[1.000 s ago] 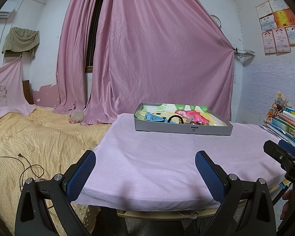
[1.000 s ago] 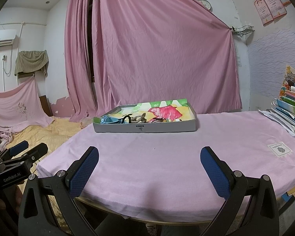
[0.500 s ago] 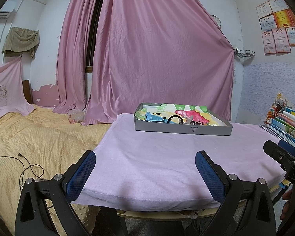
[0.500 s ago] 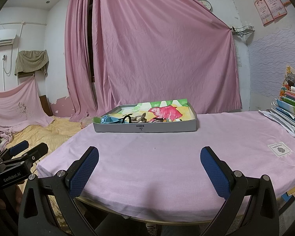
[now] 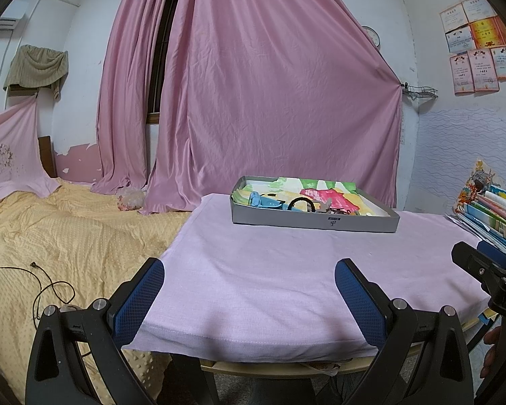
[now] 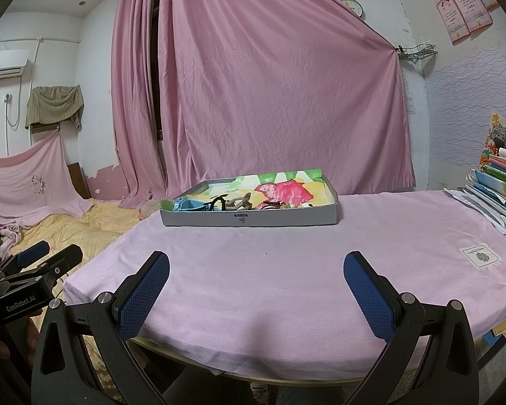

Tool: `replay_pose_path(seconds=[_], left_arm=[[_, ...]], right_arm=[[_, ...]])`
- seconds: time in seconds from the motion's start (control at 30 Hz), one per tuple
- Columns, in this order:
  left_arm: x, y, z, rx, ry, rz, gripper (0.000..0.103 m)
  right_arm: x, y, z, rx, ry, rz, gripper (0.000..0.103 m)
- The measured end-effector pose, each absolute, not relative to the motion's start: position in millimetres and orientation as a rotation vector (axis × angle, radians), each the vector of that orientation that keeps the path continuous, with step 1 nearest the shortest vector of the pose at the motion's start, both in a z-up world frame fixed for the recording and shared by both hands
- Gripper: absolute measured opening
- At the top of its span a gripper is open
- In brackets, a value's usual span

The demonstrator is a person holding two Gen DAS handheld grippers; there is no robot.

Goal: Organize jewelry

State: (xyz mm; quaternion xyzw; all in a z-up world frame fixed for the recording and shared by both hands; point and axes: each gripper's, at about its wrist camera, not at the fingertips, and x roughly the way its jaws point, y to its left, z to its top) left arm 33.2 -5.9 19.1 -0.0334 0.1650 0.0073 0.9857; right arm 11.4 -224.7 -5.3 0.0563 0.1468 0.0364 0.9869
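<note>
A shallow grey box (image 5: 315, 223) with a colourful lining stands at the far side of the table (image 5: 259, 270), and also shows in the right wrist view (image 6: 249, 218). It holds jewelry: a black ring-shaped piece (image 5: 302, 201), a blue item (image 5: 264, 200), and dark and tan pieces (image 6: 234, 201). My left gripper (image 5: 249, 295) is open and empty over the table's near edge. My right gripper (image 6: 256, 287) is open and empty, also over the near edge. Both are well short of the box.
A pink cloth covers the table (image 6: 286, 263). Stacked books (image 6: 502, 182) lie at the right edge. A bed with a yellow cover (image 5: 50, 236) and a black cable (image 5: 44, 283) is on the left. Pink curtains (image 5: 270, 101) hang behind.
</note>
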Motion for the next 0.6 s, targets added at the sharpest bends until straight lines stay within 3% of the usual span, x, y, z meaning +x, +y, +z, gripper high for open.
replay_pose_path(seconds=[0.6], left_arm=[[33.2, -5.7, 19.3, -0.068, 0.333, 0.015, 0.102]], right_arm=[[10.8, -222.5, -7.0, 0.116, 0.298, 0.073, 0.102]])
